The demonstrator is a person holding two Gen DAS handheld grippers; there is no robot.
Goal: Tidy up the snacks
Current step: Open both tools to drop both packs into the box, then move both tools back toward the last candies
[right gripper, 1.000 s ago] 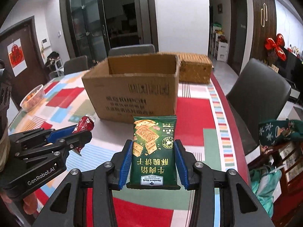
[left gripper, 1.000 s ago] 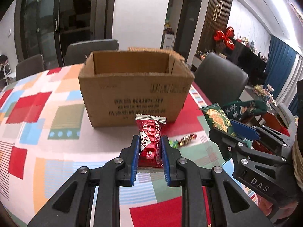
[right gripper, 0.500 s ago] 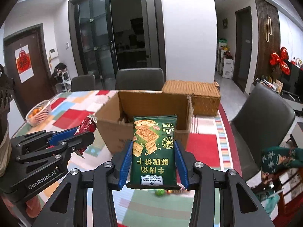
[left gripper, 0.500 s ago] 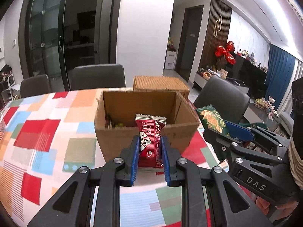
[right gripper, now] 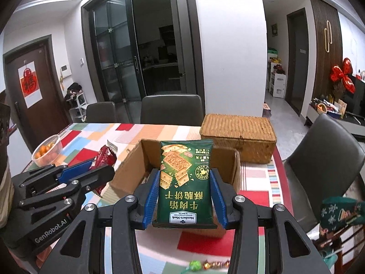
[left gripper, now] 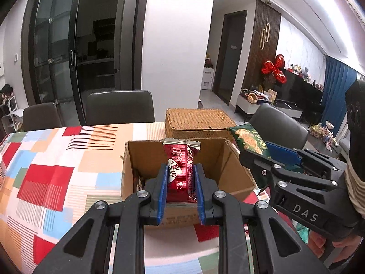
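Observation:
My left gripper (left gripper: 180,178) is shut on a red snack packet (left gripper: 181,169) and holds it upright above the near edge of the open cardboard box (left gripper: 225,166). My right gripper (right gripper: 186,189) is shut on a green cracker packet (right gripper: 186,182), also raised over the box's (right gripper: 127,171) near side. Each gripper shows in the other's view: the right one (left gripper: 257,157) with its green packet at the box's right, the left one (right gripper: 91,171) with its red packet at the box's left. The box holds some snacks at its left inner wall, mostly hidden.
A woven wicker basket (right gripper: 237,130) stands behind the box. A bowl of small oranges (right gripper: 46,150) sits at the table's left. Loose wrapped candies (right gripper: 209,264) lie on the patchwork tablecloth (left gripper: 57,159) near me. Grey chairs (right gripper: 171,109) ring the table.
Both grippers have risen and moved forward with their packets, from table level in front of the box to above its near rim, so the box's inside now shows.

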